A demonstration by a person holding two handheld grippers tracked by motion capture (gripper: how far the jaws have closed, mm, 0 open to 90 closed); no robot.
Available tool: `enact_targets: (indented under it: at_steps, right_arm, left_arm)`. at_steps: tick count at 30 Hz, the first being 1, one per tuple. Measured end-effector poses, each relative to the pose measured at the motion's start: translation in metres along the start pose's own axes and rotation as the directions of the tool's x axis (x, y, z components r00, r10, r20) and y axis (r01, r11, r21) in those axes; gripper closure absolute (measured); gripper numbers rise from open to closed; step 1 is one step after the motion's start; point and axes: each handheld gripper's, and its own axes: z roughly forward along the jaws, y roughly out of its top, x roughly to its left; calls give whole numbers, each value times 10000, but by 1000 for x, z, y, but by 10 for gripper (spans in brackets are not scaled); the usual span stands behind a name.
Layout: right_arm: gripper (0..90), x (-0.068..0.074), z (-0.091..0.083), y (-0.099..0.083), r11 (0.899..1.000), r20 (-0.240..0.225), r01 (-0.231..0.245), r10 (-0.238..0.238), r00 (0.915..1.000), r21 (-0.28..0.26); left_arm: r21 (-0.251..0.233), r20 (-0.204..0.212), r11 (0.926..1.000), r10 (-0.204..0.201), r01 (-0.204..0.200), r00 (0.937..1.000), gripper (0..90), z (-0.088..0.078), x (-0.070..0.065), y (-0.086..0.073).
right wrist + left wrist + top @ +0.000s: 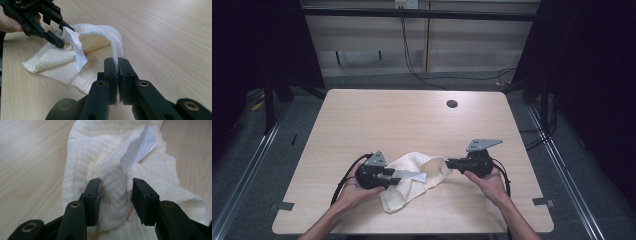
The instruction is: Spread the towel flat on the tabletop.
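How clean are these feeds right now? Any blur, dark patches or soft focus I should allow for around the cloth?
High view: the table is evenly lit, the surroundings fall into deep shadow, and the cloth looks small and soft. Left gripper view: the cloth fold between the jaws is blurred, and the near tool parts are soft. Right gripper view: the wood grain is sharp, while the bottom right tool body is out of focus.
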Motion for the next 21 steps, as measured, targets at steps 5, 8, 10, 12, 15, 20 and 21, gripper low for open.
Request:
enact_targets:
  at_steps: [5, 8, 10, 12, 15, 20, 21]
  right_arm:
    - [866, 2, 8, 1, 9997, -161, 147, -144, 9998, 179]
    - [869, 4, 6, 3, 9998, -164, 164, -162, 9997, 115]
    - [872, 5, 3, 5, 9999, -123, 153, -153, 9998, -22]
    - [875, 3, -4, 9, 9998, 57, 139, -138, 9999, -111]
    - [878, 2, -9, 13, 9996, 124, 98, -95, 9999, -258]
    - [878, 1, -28, 25, 9960, 131, 152, -141, 9998, -885]
    - [878, 1, -31, 27, 9951, 150, 128, -113, 9998, -981]
  left_arm:
    - [-181, 339, 9997, -178, 184, 9993, 763, -1, 2, -1]
    - [-487, 21, 9981, -377, 377, 9993, 853, -9, 1, 2]
    - [-962, 158, 9943, -438, 452, 9989, 854, -20, 1, 6]
    - [-1282, 193, 9906, -451, 472, 9988, 855, -30, 2, 8]
    - [-1622, 257, 9861, -322, 360, 9992, 854, -44, 2, 14]
    - [-2279, 341, 9732, -229, 300, 9992, 854, -64, 3, 24]
    - [-2429, 373, 9694, -264, 347, 9990, 852, -66, 3, 25]
